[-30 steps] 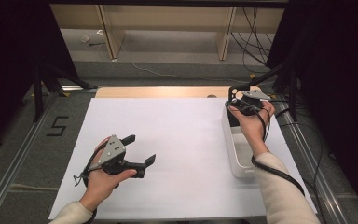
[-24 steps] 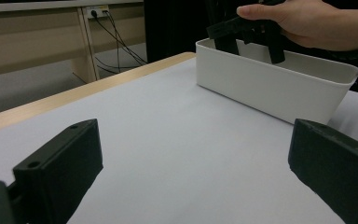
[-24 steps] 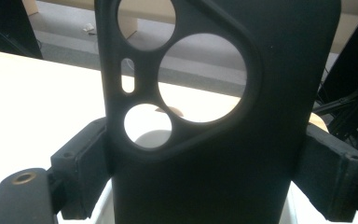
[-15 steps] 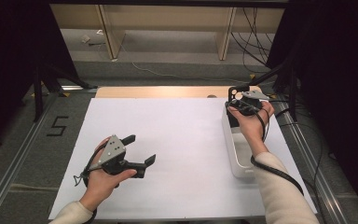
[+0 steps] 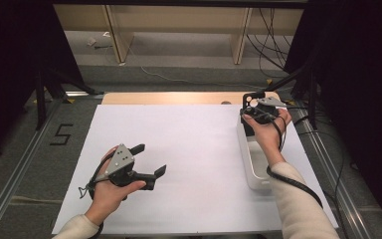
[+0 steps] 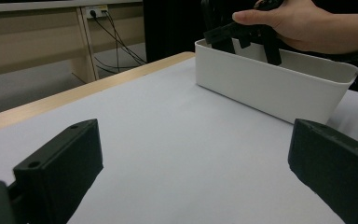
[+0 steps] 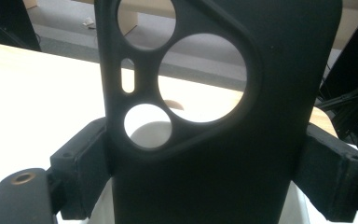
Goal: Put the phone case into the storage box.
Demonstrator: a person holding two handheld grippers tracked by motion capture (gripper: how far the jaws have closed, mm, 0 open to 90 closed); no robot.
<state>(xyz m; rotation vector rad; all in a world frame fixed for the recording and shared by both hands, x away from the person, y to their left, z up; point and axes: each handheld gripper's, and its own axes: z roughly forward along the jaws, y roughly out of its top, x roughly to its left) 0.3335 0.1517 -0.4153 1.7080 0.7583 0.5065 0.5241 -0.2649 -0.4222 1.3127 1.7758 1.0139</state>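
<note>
Left hand sits near the front left, holding the left gripper low and roughly level, jaws spread wide with nothing between them. Right forearm reaches to the far right, right gripper raised, jaws clamped on something black.

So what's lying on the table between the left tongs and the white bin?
Nothing: in the left gripper view, only bare white table surface stretches from the open left tongs to the white bin.
</note>
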